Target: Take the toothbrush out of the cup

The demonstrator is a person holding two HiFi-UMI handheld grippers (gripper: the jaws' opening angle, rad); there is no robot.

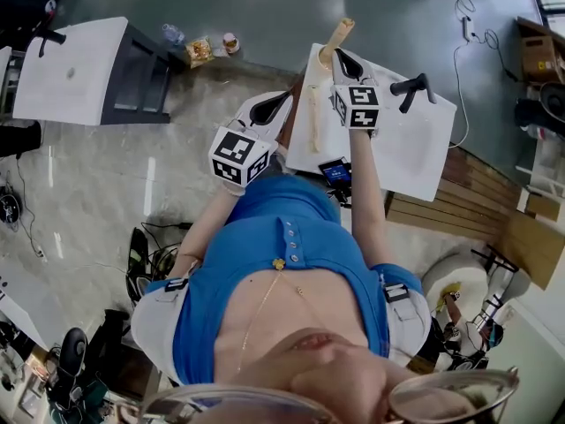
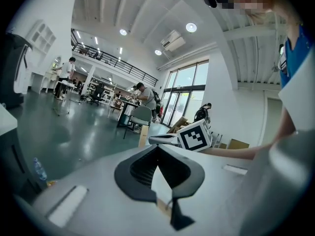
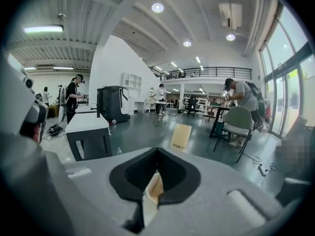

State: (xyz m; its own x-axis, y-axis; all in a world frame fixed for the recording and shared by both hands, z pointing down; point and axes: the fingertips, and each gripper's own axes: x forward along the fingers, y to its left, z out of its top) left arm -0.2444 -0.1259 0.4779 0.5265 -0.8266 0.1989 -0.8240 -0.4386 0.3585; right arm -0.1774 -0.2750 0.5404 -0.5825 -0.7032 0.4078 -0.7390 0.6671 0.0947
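Toothbrush and cup are not showing clearly in any view. A pale long thing [image 1: 314, 104] is lying along the left edge of the table [image 1: 415, 148], and I cannot tell whether it is either of them. Nothing is being gripped, so the task is looking not yet begun. Both arms are reaching forward. The right gripper [image 1: 347, 63] is hovering over the table's far left corner and the left gripper [image 1: 269, 109] just off its left edge, both with fingers clenched on nothing.

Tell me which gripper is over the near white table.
The right gripper, jaws shut: it reaches out over the white table, close to the black fixture. The left gripper, also shut, hangs beside the table's left edge.
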